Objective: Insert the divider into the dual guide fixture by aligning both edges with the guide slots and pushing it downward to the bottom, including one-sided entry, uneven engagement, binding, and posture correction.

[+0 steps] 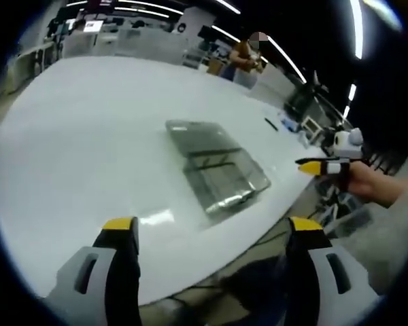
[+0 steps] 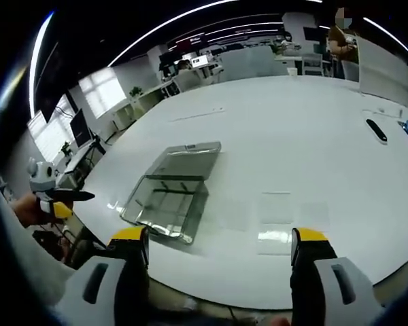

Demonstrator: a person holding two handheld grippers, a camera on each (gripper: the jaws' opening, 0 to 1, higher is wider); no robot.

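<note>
Centrally, the clear dual guide fixture [image 1: 217,170] [image 2: 171,187] lay on the white table [image 1: 75,136] [image 2: 292,129], near its edge; no divider could be told apart within it. Both the left gripper [image 1: 214,234] and right gripper [image 2: 221,244] hovered wide apart, empty, short of it. Insertion apparently remained undone.
</note>
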